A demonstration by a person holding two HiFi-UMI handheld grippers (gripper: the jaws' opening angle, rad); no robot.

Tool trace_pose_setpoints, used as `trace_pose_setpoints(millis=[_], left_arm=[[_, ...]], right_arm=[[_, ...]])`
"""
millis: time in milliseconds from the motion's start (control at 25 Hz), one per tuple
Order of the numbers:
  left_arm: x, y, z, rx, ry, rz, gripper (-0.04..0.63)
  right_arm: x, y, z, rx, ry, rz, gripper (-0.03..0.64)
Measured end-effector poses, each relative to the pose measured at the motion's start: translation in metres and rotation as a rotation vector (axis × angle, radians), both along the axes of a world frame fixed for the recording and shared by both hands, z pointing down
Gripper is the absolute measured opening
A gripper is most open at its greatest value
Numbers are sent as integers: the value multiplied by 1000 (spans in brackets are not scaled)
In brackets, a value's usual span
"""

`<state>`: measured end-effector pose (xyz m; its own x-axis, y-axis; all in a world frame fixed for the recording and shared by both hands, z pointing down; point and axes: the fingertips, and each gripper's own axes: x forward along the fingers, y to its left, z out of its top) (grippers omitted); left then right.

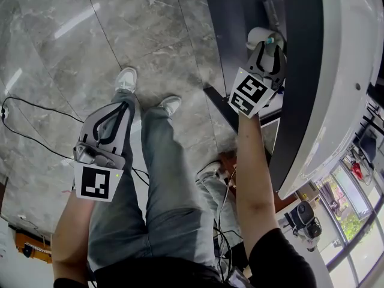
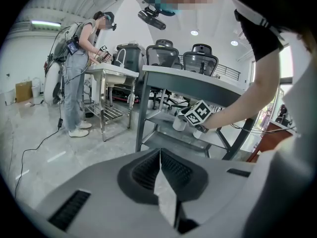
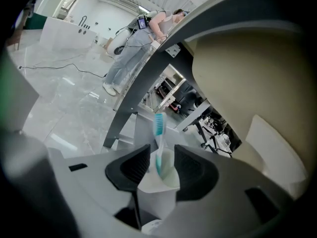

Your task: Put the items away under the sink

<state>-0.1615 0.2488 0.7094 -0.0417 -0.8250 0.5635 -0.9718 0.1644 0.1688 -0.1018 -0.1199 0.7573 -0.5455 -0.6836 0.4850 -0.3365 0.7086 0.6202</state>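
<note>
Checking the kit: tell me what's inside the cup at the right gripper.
A toothbrush stands in the cup, bristles up. The cup's bottom is hidden by its own wall, so anything else down there cannot be seen.

Daylight filled the head view: the window (image 1: 351, 200) at lower right glowed bright, and the polished floor (image 1: 72, 41) carried pale streaks of glare. The space beneath the white sink (image 1: 342, 71) fell into deep shade. In the left gripper view the ceiling lights (image 2: 194, 32) burned as small white spots over an evenly lit, pale room. In the right gripper view the sink's underside (image 3: 237, 68) lay dim and brownish (the floor behind it gleamed). Both gripper views bowed straight lines hard and ended in black corners, and whatever sat nearest each lens was soft.
</note>
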Motion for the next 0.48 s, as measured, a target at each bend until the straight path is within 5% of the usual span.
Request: trace_pose_setpoints(millis=[480], left_arm=[[-2,-7,-6,14,-18,26,28]], right_arm=[[12,37,-1,-64,15,-34,181]])
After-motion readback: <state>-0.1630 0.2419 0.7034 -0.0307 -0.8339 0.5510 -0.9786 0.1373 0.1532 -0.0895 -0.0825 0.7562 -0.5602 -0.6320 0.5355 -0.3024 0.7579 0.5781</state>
